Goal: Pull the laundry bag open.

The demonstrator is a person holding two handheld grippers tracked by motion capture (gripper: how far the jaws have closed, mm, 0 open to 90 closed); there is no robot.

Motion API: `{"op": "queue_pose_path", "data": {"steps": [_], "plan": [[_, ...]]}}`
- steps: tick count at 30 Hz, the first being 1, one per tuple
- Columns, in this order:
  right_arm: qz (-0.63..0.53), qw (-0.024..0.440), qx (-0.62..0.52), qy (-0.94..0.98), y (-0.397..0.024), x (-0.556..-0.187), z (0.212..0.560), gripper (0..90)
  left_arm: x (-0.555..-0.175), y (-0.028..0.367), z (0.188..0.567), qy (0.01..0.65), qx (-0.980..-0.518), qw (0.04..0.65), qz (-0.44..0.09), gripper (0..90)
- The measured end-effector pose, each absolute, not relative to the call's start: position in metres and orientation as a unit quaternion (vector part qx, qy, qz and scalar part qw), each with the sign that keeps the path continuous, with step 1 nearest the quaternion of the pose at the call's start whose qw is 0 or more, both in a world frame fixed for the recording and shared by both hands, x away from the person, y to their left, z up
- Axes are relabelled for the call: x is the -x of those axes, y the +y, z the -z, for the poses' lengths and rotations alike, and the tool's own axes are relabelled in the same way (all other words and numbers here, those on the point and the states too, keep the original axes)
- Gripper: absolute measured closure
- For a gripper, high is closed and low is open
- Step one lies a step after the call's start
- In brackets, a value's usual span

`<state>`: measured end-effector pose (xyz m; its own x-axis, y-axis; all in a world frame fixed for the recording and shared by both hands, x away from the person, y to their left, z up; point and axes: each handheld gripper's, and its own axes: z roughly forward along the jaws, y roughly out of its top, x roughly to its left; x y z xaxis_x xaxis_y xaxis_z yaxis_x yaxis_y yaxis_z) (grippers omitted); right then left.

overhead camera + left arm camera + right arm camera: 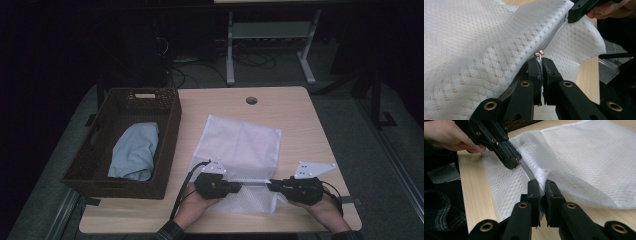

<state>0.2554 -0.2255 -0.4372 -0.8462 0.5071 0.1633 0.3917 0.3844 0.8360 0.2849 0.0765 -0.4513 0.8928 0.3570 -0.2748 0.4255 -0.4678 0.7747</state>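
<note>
white mesh bag (240, 150) flat on counter (300, 115) right of wicker basket (167, 150), left tool (541, 59) clenched on zipper pull (539, 53) at bag's near edge, right tool (543, 182) clenched on mesh hem, blue cloth (134, 150) in basket

A light wooden table (300, 120) carries a dark wicker basket (167, 150) and a white mesh bag (240, 142).
</note>
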Motion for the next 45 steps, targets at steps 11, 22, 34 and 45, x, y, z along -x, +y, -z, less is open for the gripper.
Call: {"op": "queue_pose_path", "data": {"steps": [11, 22, 34, 45], "plan": [[-0.484, 0.063, -0.278, 0.827, -0.2301, -0.2574, 0.4372, 83.2, -0.2865, 0.0784, 0.4521, 0.236, -0.853, 0.464, 0.038, 87.0], [-0.485, 0.064, -0.28, 0.826, -0.2331, -0.2587, 0.4367, 83.3, -0.2881, 0.0814, 0.4526, 0.242, -0.854, 0.459, 0.037, 87.0], [-0.484, 0.067, -0.279, 0.827, -0.2335, -0.2588, 0.4352, 83.8, -0.2908, 0.0842, 0.4542, 0.251, -0.858, 0.447, 0.032, 87.0], [-0.48, 0.073, -0.282, 0.828, -0.2355, -0.2595, 0.4343, 83.9, -0.2923, 0.0856, 0.455, 0.259, -0.86, 0.44, 0.034, 87.1]]}}
